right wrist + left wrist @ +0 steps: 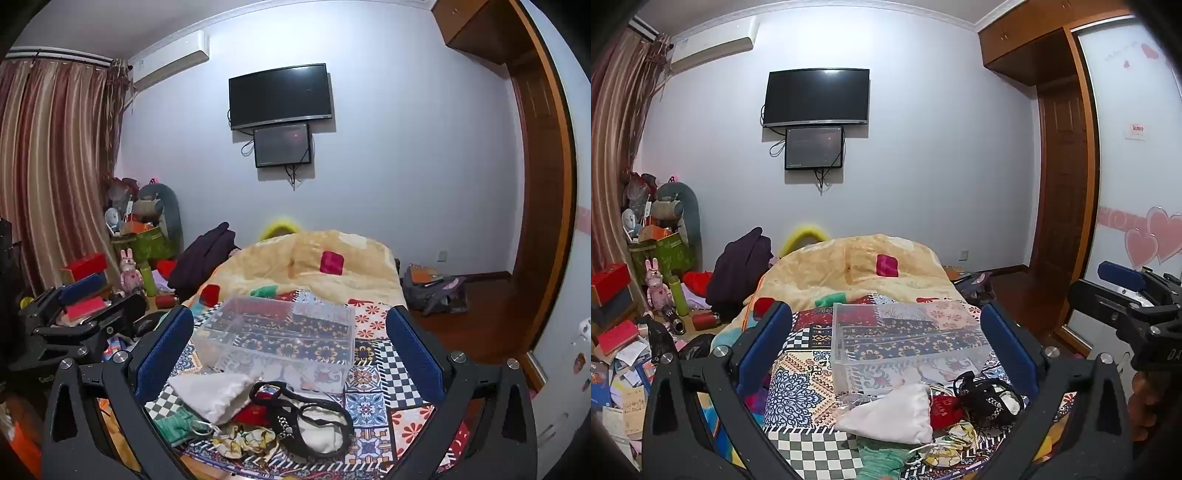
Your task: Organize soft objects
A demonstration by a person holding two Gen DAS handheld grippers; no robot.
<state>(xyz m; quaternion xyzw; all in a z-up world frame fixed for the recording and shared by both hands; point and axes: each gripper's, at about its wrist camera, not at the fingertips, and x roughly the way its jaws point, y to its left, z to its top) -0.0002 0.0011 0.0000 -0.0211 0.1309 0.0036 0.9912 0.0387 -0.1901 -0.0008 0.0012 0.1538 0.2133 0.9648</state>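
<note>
Hovering wide-open and empty: left gripper (882, 347), right gripper (290, 350), probably poised to choose. Heap on patterned bedspread (373, 406), left to right: green cloth (177, 424), white pouch (218, 395), black mesh item (314, 417). Clear box (280, 332) just behind, likely their destination.

Open left hand-held gripper (886, 343) above patterned bedspread (805, 391), clear plastic box (905, 343), white pouch (892, 415) nearest, television (817, 96) on wall

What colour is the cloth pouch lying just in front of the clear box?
White; the pouch shows best in the left wrist view, before the clear box.
</note>
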